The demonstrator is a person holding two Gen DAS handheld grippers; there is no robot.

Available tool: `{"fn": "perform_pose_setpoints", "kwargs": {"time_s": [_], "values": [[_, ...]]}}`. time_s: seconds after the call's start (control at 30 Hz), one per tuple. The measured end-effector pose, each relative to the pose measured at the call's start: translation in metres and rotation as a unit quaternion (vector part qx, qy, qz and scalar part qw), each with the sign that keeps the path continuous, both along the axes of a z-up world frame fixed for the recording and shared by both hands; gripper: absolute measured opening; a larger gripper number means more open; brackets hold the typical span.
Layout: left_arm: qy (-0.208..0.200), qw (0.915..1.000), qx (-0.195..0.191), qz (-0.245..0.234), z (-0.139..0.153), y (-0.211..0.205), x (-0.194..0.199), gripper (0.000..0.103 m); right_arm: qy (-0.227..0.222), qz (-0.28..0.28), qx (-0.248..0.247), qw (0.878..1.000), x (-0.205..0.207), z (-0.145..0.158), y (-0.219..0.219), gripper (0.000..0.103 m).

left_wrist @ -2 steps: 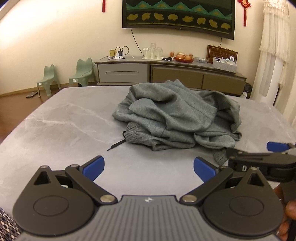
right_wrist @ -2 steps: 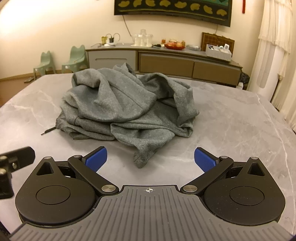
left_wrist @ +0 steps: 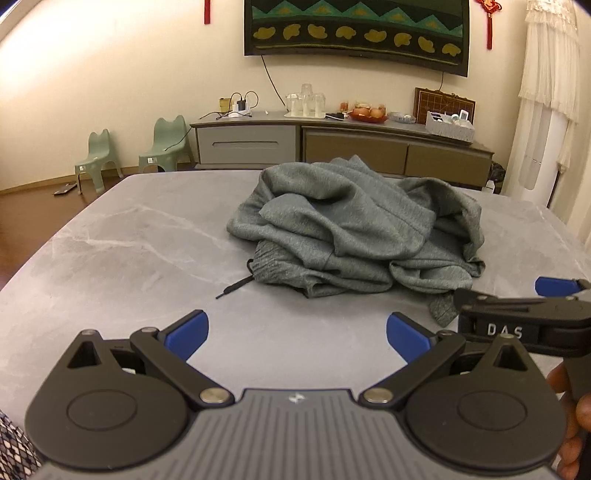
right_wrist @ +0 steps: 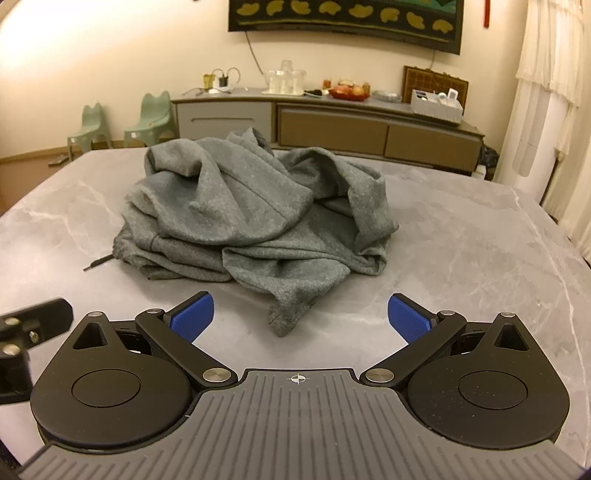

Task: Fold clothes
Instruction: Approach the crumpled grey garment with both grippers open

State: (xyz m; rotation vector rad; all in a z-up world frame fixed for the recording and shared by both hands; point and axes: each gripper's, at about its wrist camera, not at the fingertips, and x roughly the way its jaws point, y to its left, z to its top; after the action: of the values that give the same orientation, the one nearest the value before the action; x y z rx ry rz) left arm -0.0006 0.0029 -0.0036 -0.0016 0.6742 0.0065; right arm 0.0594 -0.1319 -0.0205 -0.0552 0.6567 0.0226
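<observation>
One crumpled grey knit garment (left_wrist: 354, 225) on the grey marble-patterned surface (left_wrist: 122, 251); one black drawstring end (left_wrist: 232, 287) showing. Two claws, each with two blue-padded fingers: left claw (left_wrist: 297, 332), right claw (right_wrist: 301, 314). Two pale green plastic child chairs (left_wrist: 166, 144). One long grey-and-brown sideboard (left_wrist: 340, 146). One dark patterned wall hanging (left_wrist: 354, 31).

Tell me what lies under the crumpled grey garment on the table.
The grey garment rests bunched on the grey marble table; a black drawstring pokes out from its left edge. Whatever else lies beneath the folds is hidden.
</observation>
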Motion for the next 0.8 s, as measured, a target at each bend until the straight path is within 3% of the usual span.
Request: {"fn": "perform_pose_setpoints", "kwargs": {"time_s": [0.3,0.47,0.8], "values": [[0.012,0.9998,-0.004,-0.012,-0.010,-0.001,0.002,0.103,-0.009,0.009,-0.004,1.000,-0.003,-0.002,0.001,0.102],[0.031,0.9984,0.030,-0.035,-0.013,-0.011,0.004,0.103,-0.017,0.017,0.014,1.000,-0.002,-0.007,-0.003,0.102],[0.042,0.9982,0.027,-0.032,-0.015,-0.013,0.008,0.103,-0.015,0.018,0.009,1.000,-0.002,-0.008,-0.006,0.102]]}}
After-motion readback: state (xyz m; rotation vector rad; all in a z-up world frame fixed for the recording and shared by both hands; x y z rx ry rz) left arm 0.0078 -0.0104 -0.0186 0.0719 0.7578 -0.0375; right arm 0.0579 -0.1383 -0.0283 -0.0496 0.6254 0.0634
